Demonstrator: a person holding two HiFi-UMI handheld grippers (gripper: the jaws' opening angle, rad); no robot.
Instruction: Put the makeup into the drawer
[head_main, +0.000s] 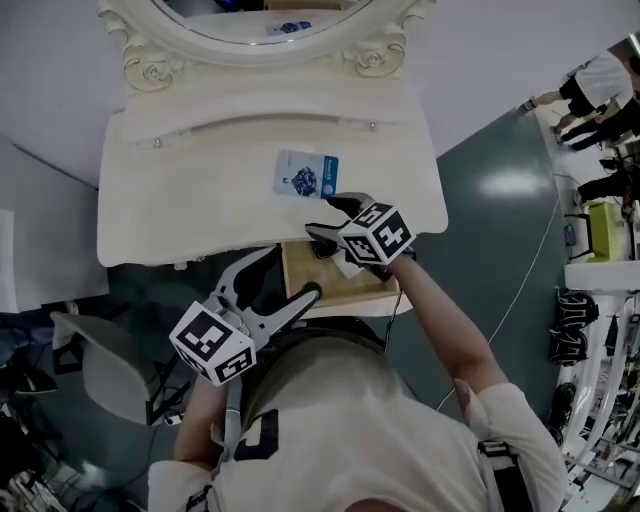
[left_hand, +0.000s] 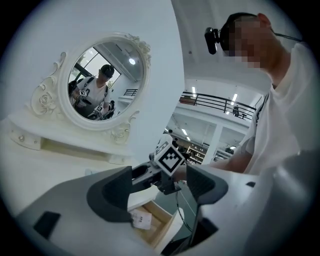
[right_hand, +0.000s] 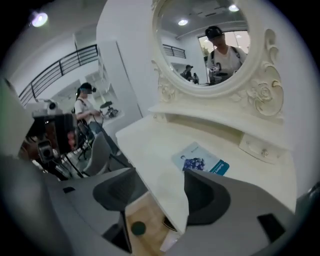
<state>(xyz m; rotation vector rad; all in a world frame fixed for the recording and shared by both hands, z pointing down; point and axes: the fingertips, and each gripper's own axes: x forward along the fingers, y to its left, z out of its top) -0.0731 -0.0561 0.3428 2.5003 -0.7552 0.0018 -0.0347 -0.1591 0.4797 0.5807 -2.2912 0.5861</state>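
Makeup packet flat on the table, right gripper wide over the open drawer

The blue-and-white makeup packet (head_main: 306, 175) lies on the dressing table (head_main: 200, 200), just behind the drawer (head_main: 345, 290). Its long axis runs across the tabletop, with the teal end towards the person's right. The right gripper (head_main: 333, 222) tilts down at the drawer, jaws wide and empty. A small dark-green round thing (right_hand: 138, 228) rests inside the drawer. The left gripper (head_main: 285, 278), also wide and empty, hangs at the drawer's left.
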